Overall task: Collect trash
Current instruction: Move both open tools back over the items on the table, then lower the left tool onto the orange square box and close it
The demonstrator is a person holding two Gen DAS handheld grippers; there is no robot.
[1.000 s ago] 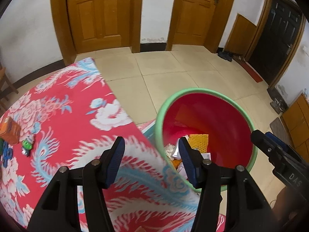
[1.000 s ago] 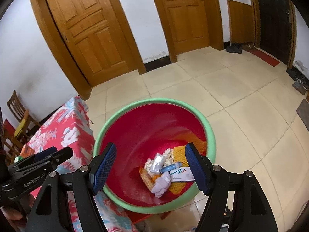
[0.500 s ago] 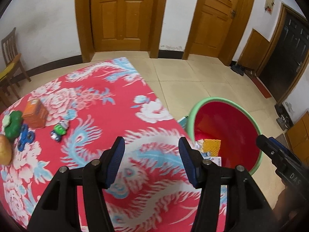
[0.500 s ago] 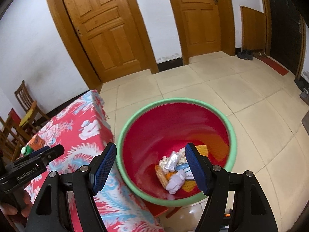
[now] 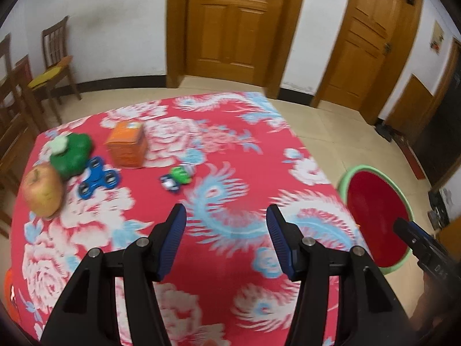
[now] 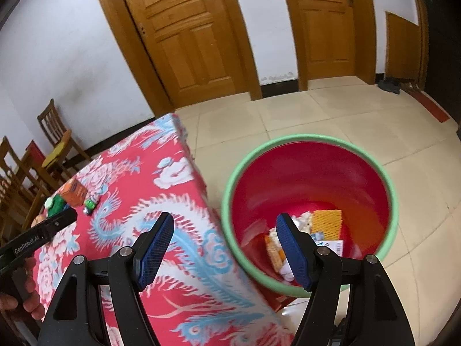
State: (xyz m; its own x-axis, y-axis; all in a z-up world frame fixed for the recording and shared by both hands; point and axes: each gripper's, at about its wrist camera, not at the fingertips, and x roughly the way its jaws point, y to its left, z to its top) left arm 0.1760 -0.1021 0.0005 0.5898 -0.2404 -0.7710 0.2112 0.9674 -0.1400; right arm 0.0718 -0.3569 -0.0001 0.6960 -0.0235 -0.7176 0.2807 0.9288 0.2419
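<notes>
A red bin with a green rim (image 6: pixel 314 141) stands on the floor right of the table and holds several pieces of trash (image 6: pixel 317 225); its rim also shows in the left wrist view (image 5: pixel 371 170). My left gripper (image 5: pixel 226 216) is open and empty above the red flowered tablecloth (image 5: pixel 230 150). My right gripper (image 6: pixel 224 225) is open and empty over the table's right edge, next to the bin. On the cloth lie an orange box (image 5: pixel 126 142), a small green toy (image 5: pixel 178 176), a blue fidget spinner (image 5: pixel 99 177), a green object (image 5: pixel 72 151) and an apple (image 5: pixel 43 190).
Wooden chairs (image 5: pixel 54 63) stand at the far left by the wall. Two wooden doors (image 5: pixel 233 23) are behind the table. Tiled floor (image 6: pixel 331 109) lies beyond the bin. Shoes (image 6: pixel 389 85) sit by the right door.
Both grippers have swung left, away from the bin and toward the table. The left wrist view now takes in the objects on the cloth; the bin has slid to its right edge.
</notes>
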